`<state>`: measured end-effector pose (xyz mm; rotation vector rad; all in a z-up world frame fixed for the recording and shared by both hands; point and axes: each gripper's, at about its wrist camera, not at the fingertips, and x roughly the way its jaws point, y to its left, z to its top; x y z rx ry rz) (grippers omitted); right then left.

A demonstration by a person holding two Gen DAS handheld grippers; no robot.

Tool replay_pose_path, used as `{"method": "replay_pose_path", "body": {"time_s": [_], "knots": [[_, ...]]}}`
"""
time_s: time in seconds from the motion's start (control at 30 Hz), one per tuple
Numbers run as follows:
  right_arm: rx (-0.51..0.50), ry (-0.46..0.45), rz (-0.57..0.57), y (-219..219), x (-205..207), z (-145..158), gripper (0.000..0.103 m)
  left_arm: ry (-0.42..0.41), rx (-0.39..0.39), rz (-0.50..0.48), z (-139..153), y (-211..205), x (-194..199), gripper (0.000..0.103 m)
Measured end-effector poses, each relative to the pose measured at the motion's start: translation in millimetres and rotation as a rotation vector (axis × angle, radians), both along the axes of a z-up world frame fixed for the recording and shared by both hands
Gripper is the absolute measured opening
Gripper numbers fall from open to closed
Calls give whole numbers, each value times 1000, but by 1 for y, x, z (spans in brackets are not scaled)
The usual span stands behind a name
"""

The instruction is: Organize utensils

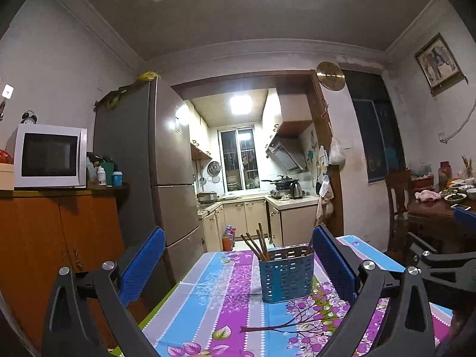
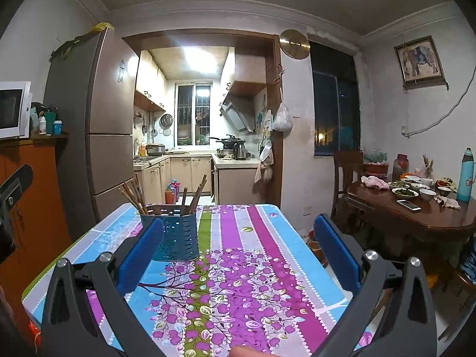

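A blue perforated utensil holder (image 1: 286,275) stands on the flowered tablecloth (image 1: 226,303), with several brown chopsticks (image 1: 257,244) leaning out of it. My left gripper (image 1: 238,264) hovers open above the table's near end, its blue pads spread either side of the holder and short of it. In the right wrist view the same holder (image 2: 175,233) sits at the left, chopsticks (image 2: 134,195) fanning from two compartments. My right gripper (image 2: 239,250) is open and holds nothing; its left pad (image 2: 139,255) overlaps the holder in the picture. A fingertip (image 2: 247,351) shows at the bottom edge.
The table's left edge (image 2: 74,244) drops off toward an orange cabinet (image 1: 59,238) with a microwave (image 1: 49,156). A fridge (image 1: 142,163) stands behind. At the right, a wooden dining table (image 2: 416,211) carries bowls, a phone and a bottle. The other gripper's black frame (image 1: 440,267) is at right.
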<state>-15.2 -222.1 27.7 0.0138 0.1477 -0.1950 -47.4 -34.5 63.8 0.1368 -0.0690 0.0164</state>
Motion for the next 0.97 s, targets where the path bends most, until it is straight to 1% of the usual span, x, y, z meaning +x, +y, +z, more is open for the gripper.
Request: {"method": "replay_pose_path", "body": {"time_s": [0.13, 0.23, 0.3, 0.33, 0.37, 0.43, 0.5, 0.57, 0.7, 0.77, 0.87, 0.9, 0.97], "knots": [[-6, -1, 0, 1, -1, 0, 98, 7, -2, -14, -3, -1, 4, 99], [-15, 1, -10, -1, -2, -2, 98, 18, -26, -26, -19, 2, 22, 99], [-13, 5, -15, -3, -2, -3, 98, 151, -16, -25, -39, 0, 56, 97], [-11, 8, -18, -5, -2, -4, 98, 247, -34, -55, -52, 1, 74, 93], [-10, 11, -22, -7, -2, -5, 98, 316, -48, -68, -64, 2, 86, 91], [-12, 16, -35, -8, -1, -7, 98, 358, -34, -63, -78, -1, 93, 84], [-7, 25, -44, -12, 0, -9, 98, 365, -3, -62, -85, -5, 94, 82], [1, 30, -50, -16, 1, -10, 98, 356, 2, -71, -84, -7, 92, 79], [12, 32, -60, -20, 1, -12, 98, 304, 7, -55, -74, -6, 82, 79], [15, 34, -62, -21, 1, -13, 98, 256, 21, -32, -70, -6, 73, 79], [16, 36, -61, -22, 1, -13, 98, 221, 41, -28, -62, -10, 63, 87], [15, 33, -61, -22, 1, -13, 98, 216, 43, -21, -60, -10, 62, 92], [11, 32, -62, -21, 1, -14, 98, 204, 44, -26, -57, -11, 59, 94]]}}
